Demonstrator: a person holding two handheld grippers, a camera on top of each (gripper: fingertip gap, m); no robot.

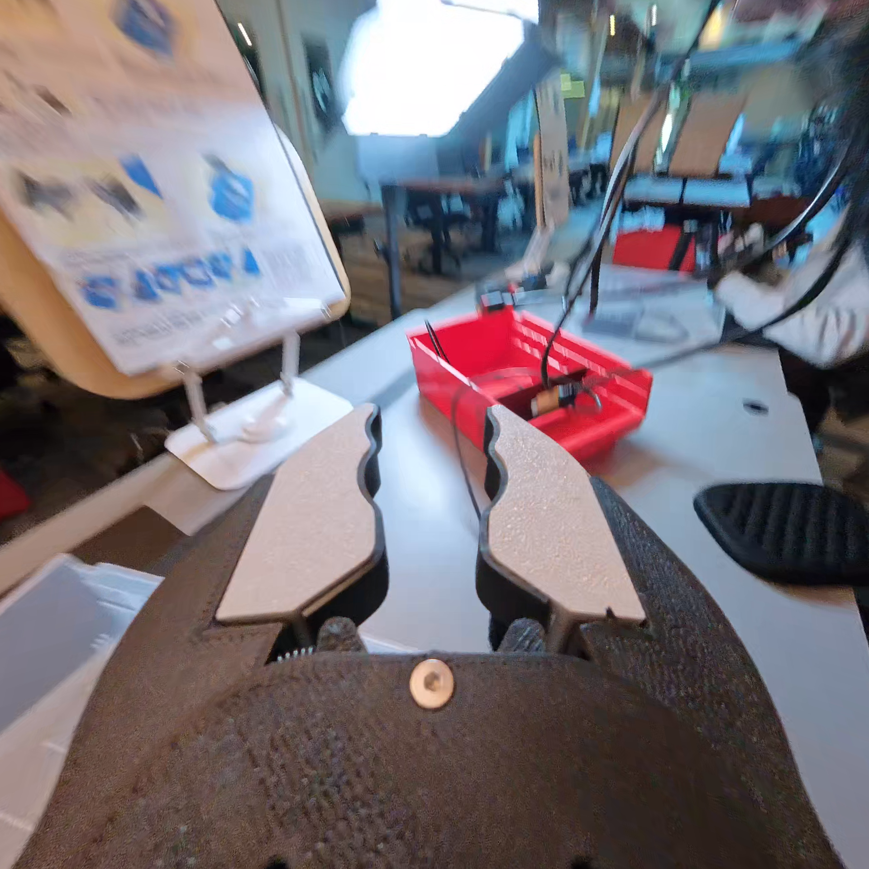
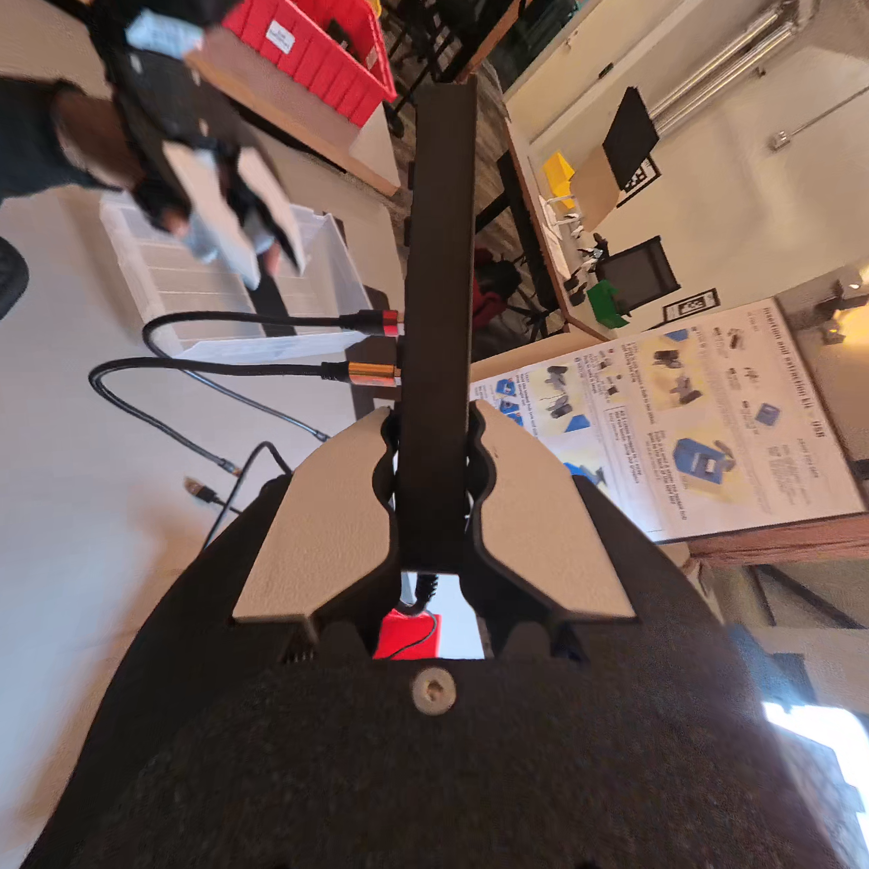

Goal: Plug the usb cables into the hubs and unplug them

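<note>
Right gripper (image 2: 432, 470): its pale, grainy fingers (image 2: 324, 512) are clamping a long black hub (image 2: 442, 291), wavy black inner edges pressing both of its flat sides.
Hub: a slim, matte, rectangular bar, it is pointing toward 12 o'clock in the right wrist view.
Plugged cables: two are sitting in the hub's side at 9 o'clock, one with a red metallic collar (image 2: 389, 323), one with an orange metallic collar (image 2: 374, 374); both sheaths are black and looping over the table (image 2: 70, 446).
Loose cable: a thin black lead with a bare metal plug (image 2: 200, 490) is lying free at 8 o'clock of the fingers, touching nothing.
Left gripper (image 1: 432, 451): its fingers are standing apart and holding nothing; a thin black cable (image 1: 463, 465) is running across the gap beneath them.
Red bin (image 1: 526, 376): glossy ribbed plastic, at 1 o'clock beyond the left fingers, it is holding an orange-collared plug (image 1: 550, 402).
Instruction sheet (image 1: 155, 188): laminated, it is leaning on a white stand at 10 o'clock.
Progress: judged partway; two plugs are seated, at least one is waiting, and all unplugging is remaining.
</note>
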